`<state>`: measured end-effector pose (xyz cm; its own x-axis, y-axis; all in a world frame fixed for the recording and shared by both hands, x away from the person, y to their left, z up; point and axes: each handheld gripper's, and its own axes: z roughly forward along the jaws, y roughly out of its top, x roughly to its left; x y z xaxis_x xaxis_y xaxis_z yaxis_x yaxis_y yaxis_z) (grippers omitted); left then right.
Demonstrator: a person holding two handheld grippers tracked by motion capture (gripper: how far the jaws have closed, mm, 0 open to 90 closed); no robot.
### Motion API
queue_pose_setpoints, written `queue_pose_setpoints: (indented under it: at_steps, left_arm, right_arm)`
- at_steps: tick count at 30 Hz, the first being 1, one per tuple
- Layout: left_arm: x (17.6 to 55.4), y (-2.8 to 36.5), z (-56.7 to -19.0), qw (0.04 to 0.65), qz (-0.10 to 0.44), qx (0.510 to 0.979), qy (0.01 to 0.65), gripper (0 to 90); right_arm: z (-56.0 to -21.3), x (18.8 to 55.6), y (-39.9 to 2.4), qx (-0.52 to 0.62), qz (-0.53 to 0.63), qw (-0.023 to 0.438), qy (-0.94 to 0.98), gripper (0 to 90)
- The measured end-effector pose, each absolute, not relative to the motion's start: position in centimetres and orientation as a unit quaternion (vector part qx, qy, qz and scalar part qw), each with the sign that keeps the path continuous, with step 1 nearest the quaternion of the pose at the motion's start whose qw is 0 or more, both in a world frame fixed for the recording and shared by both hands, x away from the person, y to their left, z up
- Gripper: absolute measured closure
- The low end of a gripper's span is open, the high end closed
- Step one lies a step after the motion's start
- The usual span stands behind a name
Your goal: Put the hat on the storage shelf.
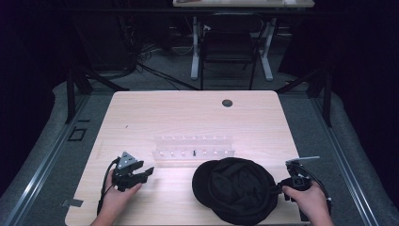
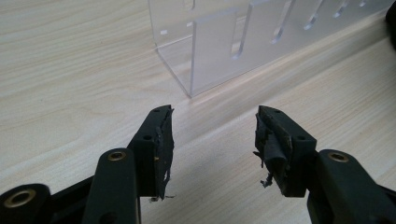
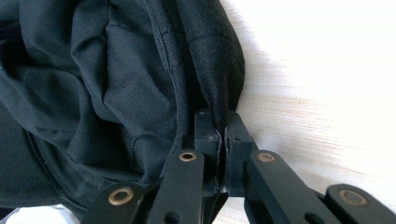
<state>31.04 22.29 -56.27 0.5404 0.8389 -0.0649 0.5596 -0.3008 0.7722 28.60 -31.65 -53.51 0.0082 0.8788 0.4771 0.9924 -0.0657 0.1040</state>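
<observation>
Right claw (image 3: 223,122) is pinched tight on the edge of the black hat (image 1: 235,188), lying at the counter's (image 1: 188,113) near edge (just before the clear rack (image 1: 193,150)). Left claw (image 2: 212,135) gapes, holding nothing.

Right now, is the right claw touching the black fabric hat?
Touching. The right gripper view shows the right claw closed on the edge of the black fabric hat.

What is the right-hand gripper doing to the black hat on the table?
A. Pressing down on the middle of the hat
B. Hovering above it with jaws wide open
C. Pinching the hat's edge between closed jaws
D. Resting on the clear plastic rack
C: in the right gripper view the right gripper has its jaws shut on a fold at the edge of the black hat.
</observation>
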Motion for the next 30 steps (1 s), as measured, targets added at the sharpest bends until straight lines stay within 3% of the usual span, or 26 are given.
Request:
queue_pose_setpoints:
  at_steps: [10,30]
  left_arm:
    - [31.0,22.3,-56.3,0.39,0.177,0.786,0.446,47.0]
    - [31.0,22.2,-56.4,0.388,0.177,0.786,0.447,47.1]
  right_arm:
    - [-52.0,29.0,-32.2,-0.691,-0.234,0.149,-0.668,87.5]
    - [-45.2,30.6,-30.8,-0.663,-0.25,0.177,-0.683,87.4]
